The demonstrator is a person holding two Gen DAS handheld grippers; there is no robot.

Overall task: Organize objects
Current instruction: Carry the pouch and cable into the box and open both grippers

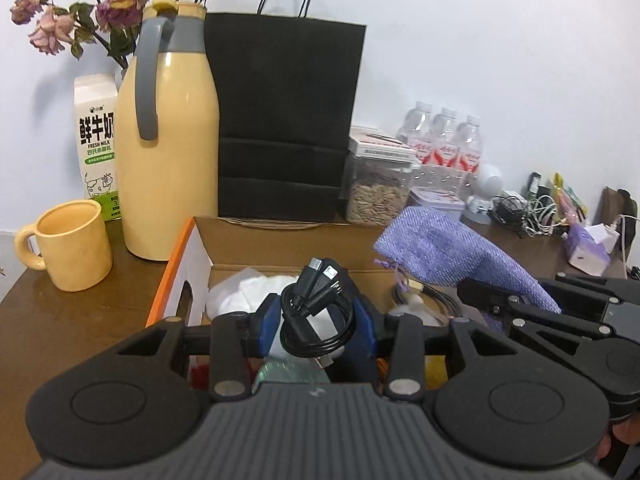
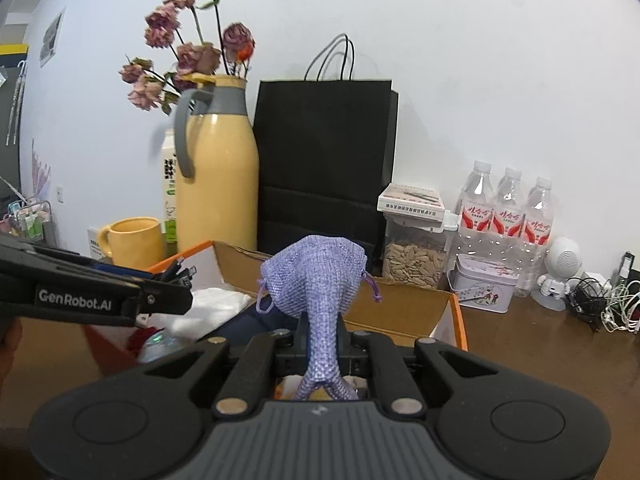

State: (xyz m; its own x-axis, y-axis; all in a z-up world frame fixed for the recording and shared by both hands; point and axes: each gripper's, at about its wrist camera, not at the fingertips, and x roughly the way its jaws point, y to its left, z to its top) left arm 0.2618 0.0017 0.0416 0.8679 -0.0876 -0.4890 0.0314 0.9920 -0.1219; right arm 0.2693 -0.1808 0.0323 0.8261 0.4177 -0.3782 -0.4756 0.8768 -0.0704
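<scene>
Left gripper [image 1: 318,320] clamping coiled cable [image 1: 318,316], right gripper [image 2: 322,336] pinching purple pouch [image 2: 316,280], both hovering above cardboard box [image 2: 404,308]; risking cable uncoiling, snagging.

Coarse woven cloth pouch [image 2: 316,280]; glossy wood table [image 1: 72,320].

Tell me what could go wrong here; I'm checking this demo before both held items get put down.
1. The coiled black cable in the left gripper has loose plug ends that could uncoil or snag.
2. The right gripper pinches only the purple pouch fabric, which may slip.
3. Both grippers crowd over the cardboard box; they could collide.
</scene>
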